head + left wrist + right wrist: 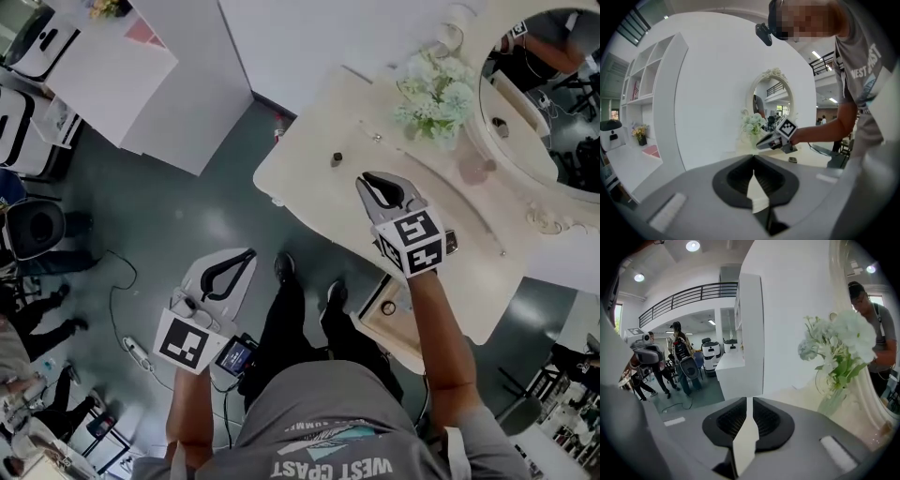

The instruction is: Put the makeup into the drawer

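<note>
The person stands at a cream, curvy-edged vanity table [309,150] with an oval mirror [553,103] in a carved cream frame. A clear glass vase of pale green and white flowers [433,94] stands on the top by the mirror.

The right gripper [364,181] hangs above the middle of the tabletop, pointing toward the back edge. Its 2 jaws are a narrow slit apart and nothing sits between them, so the claw is released and empty.

The left gripper [250,254] is off the table, over the grey floor [169,216] in front of it. Its jaw tips meet, clenched on nothing.

The small dark makeup piece [337,159] lies on the tabletop, near the right gripper's tip but apart from it, toward the table's left end.

The cream drawer [377,323] with a ring pull stands partly out from the table's front edge, beside the right forearm.
</note>
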`<control>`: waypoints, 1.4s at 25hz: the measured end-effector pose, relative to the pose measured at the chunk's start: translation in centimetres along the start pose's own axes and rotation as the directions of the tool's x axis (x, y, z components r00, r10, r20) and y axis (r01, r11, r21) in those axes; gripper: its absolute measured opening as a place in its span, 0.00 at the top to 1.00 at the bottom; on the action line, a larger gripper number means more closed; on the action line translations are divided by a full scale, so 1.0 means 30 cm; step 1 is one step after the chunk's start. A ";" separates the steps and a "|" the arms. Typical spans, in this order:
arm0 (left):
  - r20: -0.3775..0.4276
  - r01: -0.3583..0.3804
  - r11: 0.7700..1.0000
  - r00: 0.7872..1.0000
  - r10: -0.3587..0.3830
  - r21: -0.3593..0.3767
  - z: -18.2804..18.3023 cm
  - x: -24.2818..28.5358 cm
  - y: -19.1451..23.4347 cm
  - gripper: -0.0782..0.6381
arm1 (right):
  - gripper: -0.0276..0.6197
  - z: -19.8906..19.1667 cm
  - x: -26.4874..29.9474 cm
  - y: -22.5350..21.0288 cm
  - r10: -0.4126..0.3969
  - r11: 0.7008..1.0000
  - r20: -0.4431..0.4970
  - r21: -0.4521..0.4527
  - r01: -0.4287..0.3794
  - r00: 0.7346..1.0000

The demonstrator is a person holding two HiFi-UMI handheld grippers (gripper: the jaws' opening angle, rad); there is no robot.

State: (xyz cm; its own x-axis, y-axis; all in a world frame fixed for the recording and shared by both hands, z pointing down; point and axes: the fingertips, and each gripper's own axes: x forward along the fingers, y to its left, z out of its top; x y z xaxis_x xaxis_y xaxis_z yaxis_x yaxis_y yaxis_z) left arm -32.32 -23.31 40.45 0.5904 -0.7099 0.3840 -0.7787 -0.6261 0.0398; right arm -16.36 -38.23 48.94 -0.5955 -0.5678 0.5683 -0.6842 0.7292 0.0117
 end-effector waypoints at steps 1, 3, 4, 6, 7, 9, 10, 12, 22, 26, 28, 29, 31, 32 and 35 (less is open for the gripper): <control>-0.006 0.003 1.000 1.000 -0.003 -0.003 -0.011 0.009 0.008 0.89 | 0.89 -0.012 0.026 -0.008 0.001 1.000 -0.011 0.003 -0.001 1.000; -0.019 0.008 1.000 1.000 -0.009 -0.012 -0.029 0.026 0.026 0.89 | 0.88 -0.033 0.081 -0.024 0.005 1.000 -0.035 0.009 -0.005 0.999; -0.023 0.011 1.000 1.000 -0.011 -0.017 -0.037 0.034 0.037 0.89 | 0.87 -0.043 0.110 -0.031 0.007 1.000 -0.047 0.013 -0.007 0.999; -0.033 0.014 0.999 0.999 -0.015 -0.029 -0.060 0.047 0.057 0.89 | 0.86 -0.069 0.168 -0.043 0.011 1.000 -0.072 0.018 -0.009 0.997; -0.039 0.015 0.999 0.999 -0.017 -0.036 -0.074 0.053 0.063 0.89 | 0.85 -0.084 0.194 -0.049 0.011 1.000 -0.084 0.019 -0.010 0.996; -0.051 0.016 0.999 0.999 -0.018 -0.048 -0.103 0.059 0.070 0.89 | 0.83 -0.114 0.239 -0.062 0.009 1.000 -0.104 0.021 -0.007 0.995; -0.055 0.015 0.998 0.998 -0.018 -0.053 -0.114 0.060 0.074 0.89 | 0.82 -0.127 0.257 -0.067 0.007 1.000 -0.113 0.021 -0.005 0.994; -0.066 0.013 0.998 0.998 -0.017 -0.062 -0.140 0.060 0.083 0.89 | 0.80 -0.150 0.296 -0.078 0.002 1.000 -0.130 0.020 0.001 0.991; -0.102 0.012 0.996 0.995 -0.021 -0.090 -0.212 0.099 0.156 0.89 | 0.73 -0.251 0.475 -0.117 -0.009 1.000 -0.235 0.001 0.009 0.972; -0.103 0.014 0.995 0.994 -0.024 -0.097 -0.221 0.108 0.174 0.89 | 0.73 -0.281 0.515 -0.112 -0.010 1.000 -0.271 -0.005 0.009 0.963; -0.104 0.018 0.995 0.994 -0.028 -0.097 -0.224 0.110 0.177 0.89 | 0.73 -0.289 0.528 -0.109 -0.012 1.000 -0.284 -0.008 0.010 0.959; -0.106 0.019 0.995 0.994 -0.029 -0.098 -0.226 0.111 0.178 0.89 | 0.74 -0.293 0.534 -0.108 -0.013 1.000 -0.290 -0.011 0.011 0.957; -0.109 0.020 0.994 0.994 -0.031 -0.104 -0.231 0.115 0.179 0.89 | 0.76 -0.301 0.544 -0.109 -0.018 1.000 -0.301 -0.019 0.013 0.953; -0.109 0.019 0.994 0.994 -0.031 -0.105 -0.232 0.117 0.179 0.89 | 0.79 -0.305 0.547 -0.111 -0.023 1.000 -0.307 -0.026 0.016 0.952; -0.107 0.023 0.995 0.994 -0.034 -0.098 -0.228 0.122 0.182 0.89 | 0.79 -0.301 0.545 -0.119 -0.039 0.999 -0.308 -0.035 0.029 0.951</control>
State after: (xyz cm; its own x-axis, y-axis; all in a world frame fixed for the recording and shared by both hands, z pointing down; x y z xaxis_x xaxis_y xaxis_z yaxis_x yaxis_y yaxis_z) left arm -35.86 -27.11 48.37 0.5902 -0.6498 0.4790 -0.7820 -0.6075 0.1393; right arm -19.86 -46.67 65.62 -0.4100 -0.4504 0.7931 -0.6860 0.7253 0.0573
